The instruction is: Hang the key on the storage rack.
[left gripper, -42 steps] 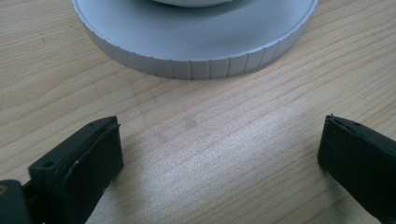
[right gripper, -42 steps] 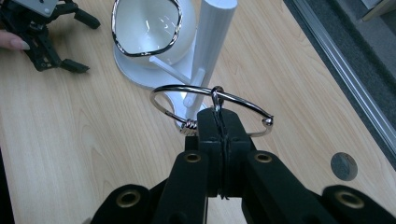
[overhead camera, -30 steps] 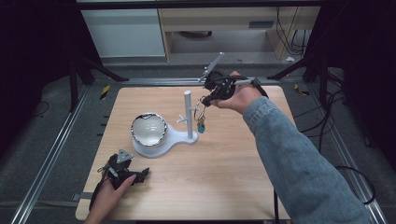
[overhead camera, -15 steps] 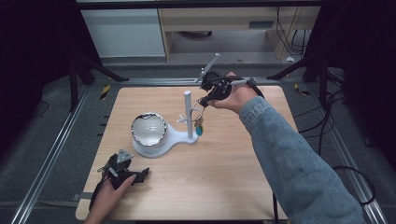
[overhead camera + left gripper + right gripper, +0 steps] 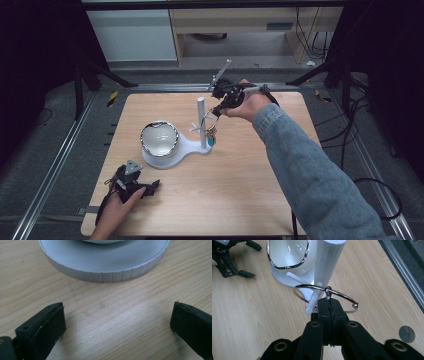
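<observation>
Right gripper clenched on the key ring, thin, slippery wire; left gripper released near the tabletop's front-left corner.

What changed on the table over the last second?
The right tool, shut on the key ring, eased slightly toward the white post, bringing the ring up against a peg. The left tool stayed open, resting near the stand's round base. The stand and bowl did not move.
</observation>
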Motion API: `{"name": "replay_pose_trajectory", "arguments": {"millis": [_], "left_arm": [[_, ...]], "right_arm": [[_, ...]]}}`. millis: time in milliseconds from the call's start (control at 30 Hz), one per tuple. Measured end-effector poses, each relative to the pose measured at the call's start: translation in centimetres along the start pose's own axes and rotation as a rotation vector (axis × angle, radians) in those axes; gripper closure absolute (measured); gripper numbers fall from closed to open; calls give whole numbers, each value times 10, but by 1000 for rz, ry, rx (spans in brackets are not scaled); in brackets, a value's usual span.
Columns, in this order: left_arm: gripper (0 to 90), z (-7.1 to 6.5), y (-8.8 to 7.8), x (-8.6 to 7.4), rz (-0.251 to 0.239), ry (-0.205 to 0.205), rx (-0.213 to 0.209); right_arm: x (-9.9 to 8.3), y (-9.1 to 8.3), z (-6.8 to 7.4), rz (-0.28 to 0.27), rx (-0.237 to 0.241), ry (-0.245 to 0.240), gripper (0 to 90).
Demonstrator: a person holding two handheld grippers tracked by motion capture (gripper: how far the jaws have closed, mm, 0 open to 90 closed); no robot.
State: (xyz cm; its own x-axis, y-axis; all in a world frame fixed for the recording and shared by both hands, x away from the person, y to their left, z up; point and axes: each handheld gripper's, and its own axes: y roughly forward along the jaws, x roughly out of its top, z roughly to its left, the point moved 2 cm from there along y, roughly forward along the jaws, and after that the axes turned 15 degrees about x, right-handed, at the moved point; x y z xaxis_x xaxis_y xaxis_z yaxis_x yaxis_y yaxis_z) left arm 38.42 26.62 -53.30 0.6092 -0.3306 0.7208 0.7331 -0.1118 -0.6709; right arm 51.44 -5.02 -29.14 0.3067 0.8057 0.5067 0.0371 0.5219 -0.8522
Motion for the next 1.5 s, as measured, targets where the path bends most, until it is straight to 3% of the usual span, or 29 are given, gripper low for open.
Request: {"name": "replay_pose_trajectory", "arguments": {"millis": [867,1133,1500], "left_arm": [[0,0,0,0,0,0,-2],[0,0,0,0,-1,3,-2],[0,0,0,0,0,2,-2]], "right_arm": [[2,17,-19,30,39,39,887],[2,11,-19,-10,30,40,842],[-5,2,-18,-70,-48,47,621]]}}
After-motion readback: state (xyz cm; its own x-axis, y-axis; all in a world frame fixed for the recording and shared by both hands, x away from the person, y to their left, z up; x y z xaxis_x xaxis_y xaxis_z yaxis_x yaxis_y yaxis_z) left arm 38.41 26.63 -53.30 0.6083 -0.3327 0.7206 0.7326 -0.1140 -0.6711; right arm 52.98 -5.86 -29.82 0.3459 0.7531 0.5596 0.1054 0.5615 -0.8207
